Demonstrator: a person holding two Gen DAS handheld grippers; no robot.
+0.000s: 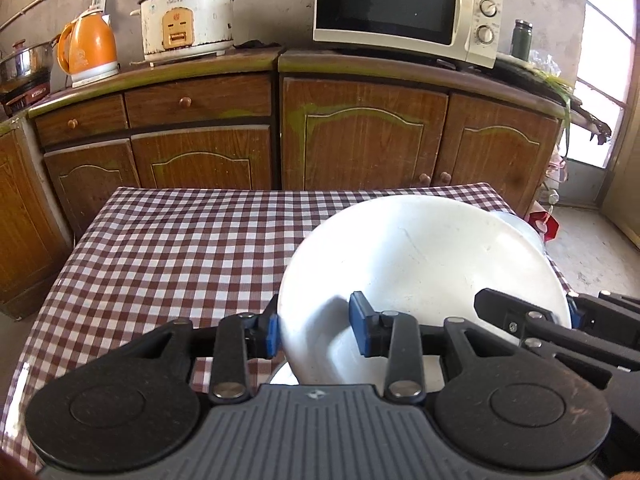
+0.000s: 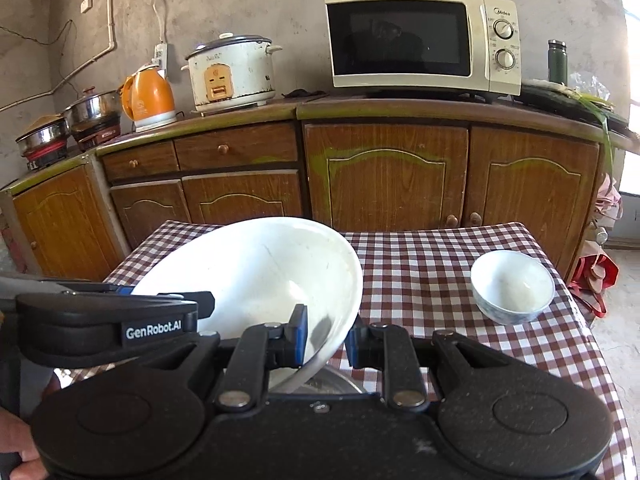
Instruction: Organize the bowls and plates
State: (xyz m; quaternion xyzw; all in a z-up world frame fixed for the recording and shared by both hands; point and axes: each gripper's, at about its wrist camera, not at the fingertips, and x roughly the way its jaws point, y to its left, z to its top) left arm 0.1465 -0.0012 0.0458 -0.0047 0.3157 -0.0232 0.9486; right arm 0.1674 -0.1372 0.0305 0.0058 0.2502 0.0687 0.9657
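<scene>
Both grippers' fingers bite opposite rims of the big white bowl [image 2: 256, 276], the right gripper [image 2: 325, 340] clamped tight and the left gripper [image 1: 317, 332] straddling its rim more loosely, sharing the load above the tabletop's [image 2: 420, 264] near edge, while a small bowl [image 2: 513, 286] waits by the right edge.

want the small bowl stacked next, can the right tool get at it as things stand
Probably not yet. The right tool is shut on the rim of the large white bowl, which the left tool also grips. The small bowl sits uncovered on the checked tablecloth, so the path looks free once the right tool lets go.
</scene>
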